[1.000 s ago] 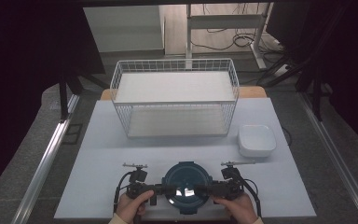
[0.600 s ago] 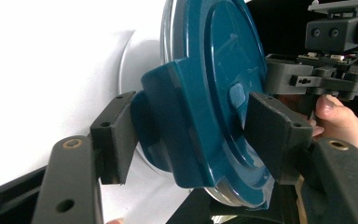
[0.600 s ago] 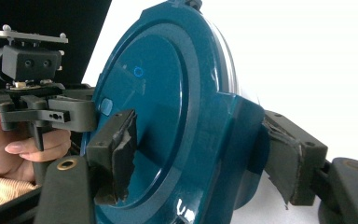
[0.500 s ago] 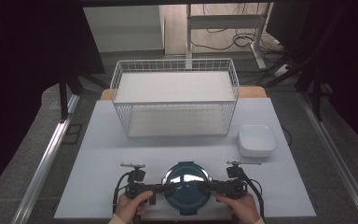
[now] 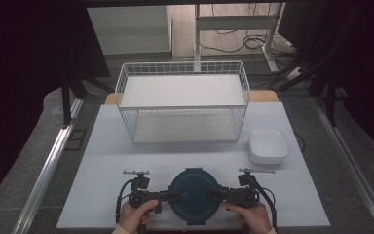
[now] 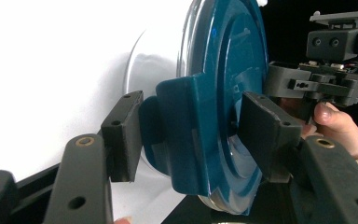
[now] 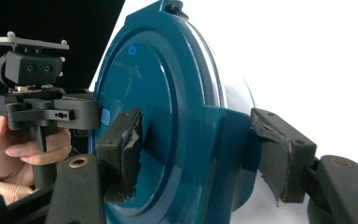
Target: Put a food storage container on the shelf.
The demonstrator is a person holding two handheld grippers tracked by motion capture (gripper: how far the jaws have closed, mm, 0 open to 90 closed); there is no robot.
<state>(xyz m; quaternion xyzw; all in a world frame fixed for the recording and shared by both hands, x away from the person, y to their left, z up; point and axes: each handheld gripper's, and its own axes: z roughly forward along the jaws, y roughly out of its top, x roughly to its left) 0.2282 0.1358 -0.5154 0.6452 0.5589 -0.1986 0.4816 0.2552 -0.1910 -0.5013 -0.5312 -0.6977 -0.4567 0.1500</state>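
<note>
Gripping looked like the step in hand: at the lower middle of the high view, the round dark-blue plastic lid with side clip tabs (image 5: 194, 195) lay flat on its clear container on the white table (image 5: 102, 146), with a gripper at each side.

At lower left, the left gripper (image 5: 174, 196) had just been closing its jaws around the lid's left clip tab (image 6: 186, 135). In the left gripper view, one pad sat against the tab's outer face while the other stood just off the lid's top, so the jaws straddled it without a full clamp.

At lower right, the right gripper (image 5: 214, 195) had likewise been closing on the right clip tab (image 7: 228, 154); its jaws bracketed the tab, one torn pad (image 7: 123, 149) near the lid's top face.

Next, I judged, both needed a firm squeeze before the tabs were levered outward.

Being round, the lid had no long axis; its top faced up, and its tabs lined up left to right across the frame.
</note>
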